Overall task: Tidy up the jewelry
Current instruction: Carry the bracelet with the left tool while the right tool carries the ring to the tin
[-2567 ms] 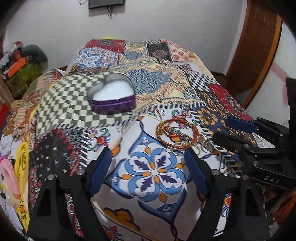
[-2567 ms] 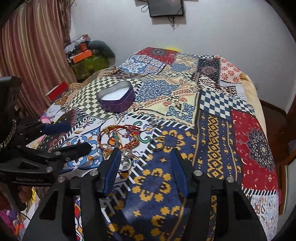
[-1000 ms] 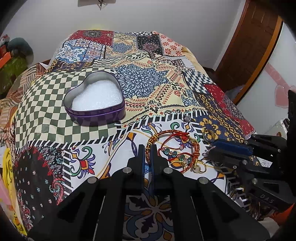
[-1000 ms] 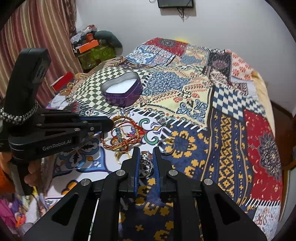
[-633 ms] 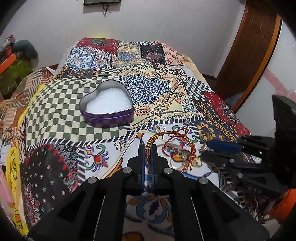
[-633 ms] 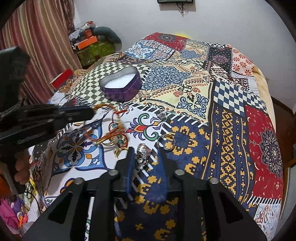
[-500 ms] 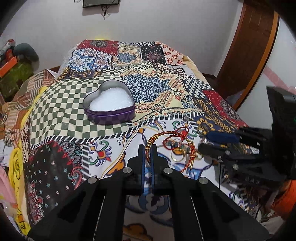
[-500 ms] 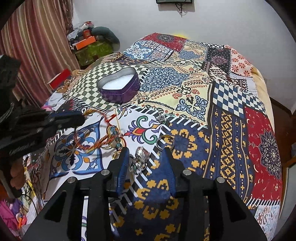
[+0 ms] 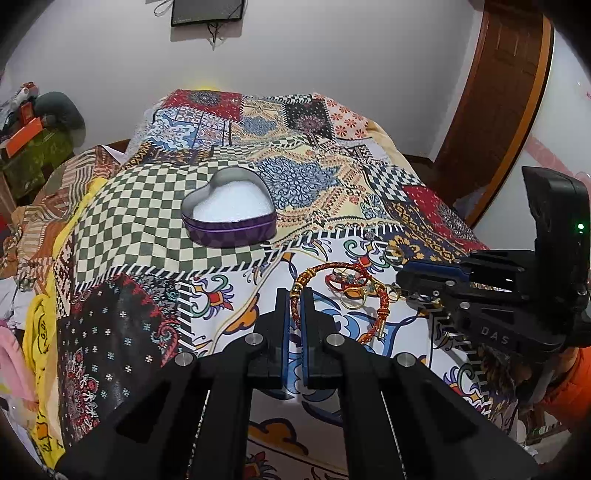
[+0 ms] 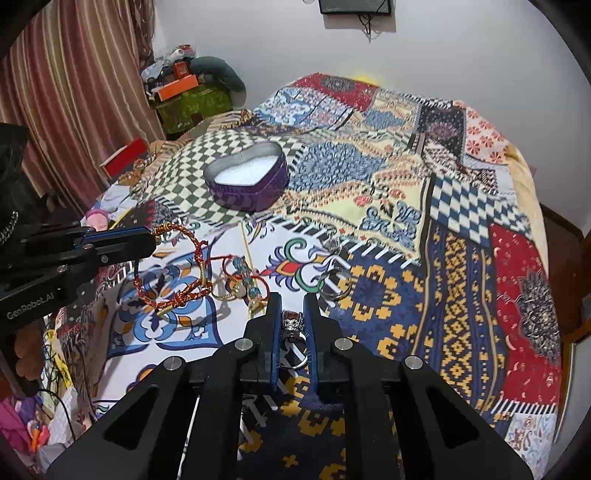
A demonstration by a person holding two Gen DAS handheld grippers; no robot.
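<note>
My left gripper (image 9: 293, 299) is shut on a red-and-gold braided bracelet (image 9: 380, 299) and holds it lifted above the patchwork bedspread; in the right wrist view the bracelet (image 10: 173, 291) hangs from that gripper (image 10: 151, 236). My right gripper (image 10: 292, 306) is shut on a silver ring (image 10: 291, 323); it shows at the right of the left wrist view (image 9: 402, 277). An open purple heart-shaped tin (image 9: 229, 212) with white padding sits further back on the checkered patch (image 10: 245, 181). More loose jewelry (image 10: 242, 280) lies between the grippers, and a silver ring (image 10: 334, 284) lies to the right.
The bedspread (image 9: 332, 177) covers the whole bed. Clutter and a green box (image 10: 188, 99) stand by the curtain at the far left. A wooden door (image 9: 491, 96) is at the right. A dark screen (image 10: 354, 5) hangs on the wall.
Both grippers closed from open: the left took the braided bracelet and raised it, the right took the silver ring. The bracelet now hangs clear of the other jewelry.
</note>
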